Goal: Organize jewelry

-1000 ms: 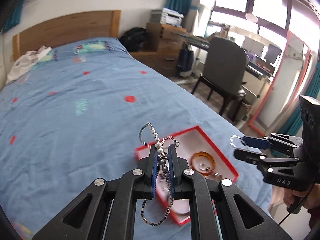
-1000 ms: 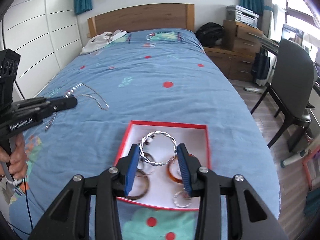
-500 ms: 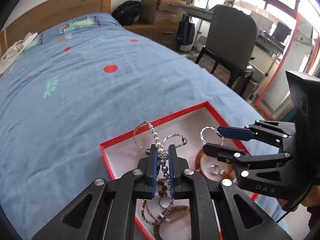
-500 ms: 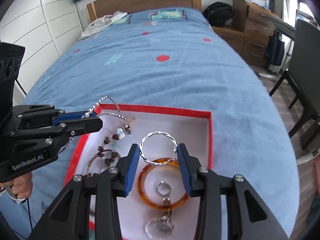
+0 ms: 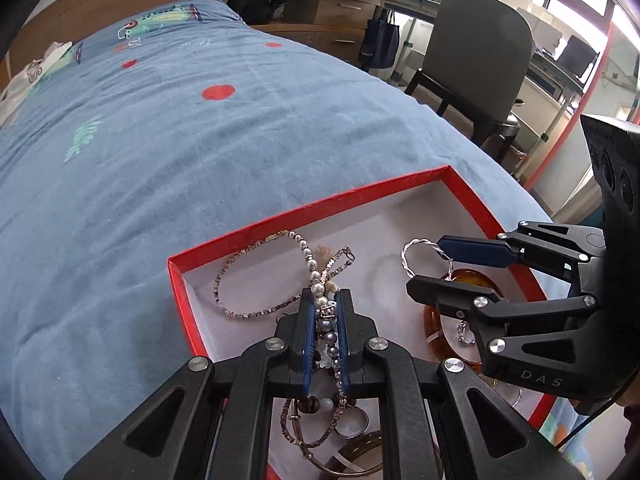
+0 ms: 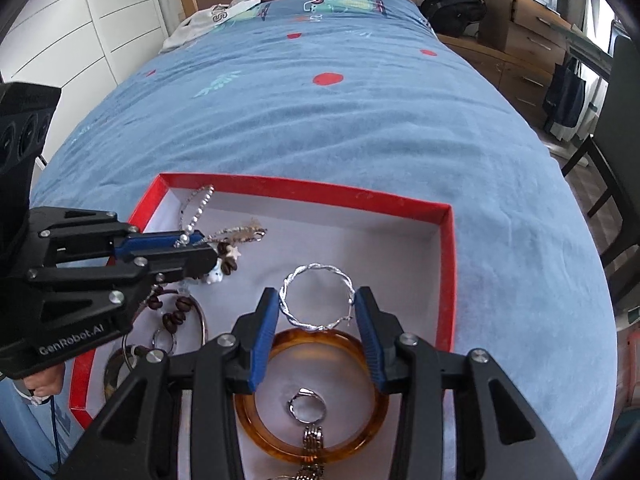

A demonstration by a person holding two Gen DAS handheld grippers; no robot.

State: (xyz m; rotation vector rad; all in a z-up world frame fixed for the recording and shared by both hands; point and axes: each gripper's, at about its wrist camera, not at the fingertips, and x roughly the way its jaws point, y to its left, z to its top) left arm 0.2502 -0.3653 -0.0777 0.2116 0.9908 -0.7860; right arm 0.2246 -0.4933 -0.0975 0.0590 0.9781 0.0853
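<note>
The left gripper [image 5: 325, 320] covers the middle of the bead strands [image 5: 320, 300], so where they cross is hidden. The picture's bottom edge cuts off the near corner of the red box [image 6: 448, 240]. The little charm [image 6: 216, 278] (white, maybe an animal) is too small to make out.

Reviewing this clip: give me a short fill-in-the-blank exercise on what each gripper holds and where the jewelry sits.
1. The right gripper is shut on a twisted ____ bangle.
2. The left gripper clamps a bundle of beaded chains above the ____-rimmed tray.
3. A small ring lies inside the ____ bangle.

Missing words: silver; red; amber
</note>
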